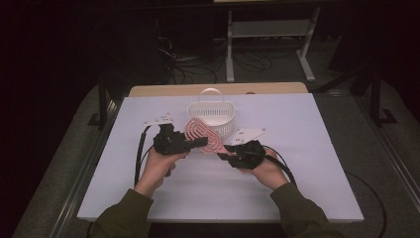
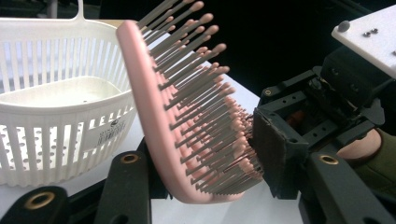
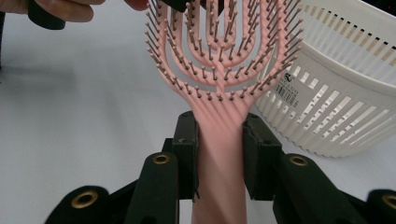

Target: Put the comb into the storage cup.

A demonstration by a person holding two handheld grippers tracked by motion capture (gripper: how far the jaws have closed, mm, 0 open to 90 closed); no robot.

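A pink plastic paddle hairbrush with grey, pink-tipped bristles (image 1: 202,134) is held above the white tabletop (image 1: 307,163), just at 7 o'clock of the white slatted plastic basket with a loop handle (image 1: 212,115). The brush handle is clamped by the right gripper (image 3: 219,154), jaws pressed on both sides. The brush head is straddled by the left gripper (image 1: 198,142), jaws partly closed; pad contact cannot be told.

Left gripper (image 1: 200,142) jaws part-closed, right gripper (image 1: 224,153) jaws clamped, forearms converging
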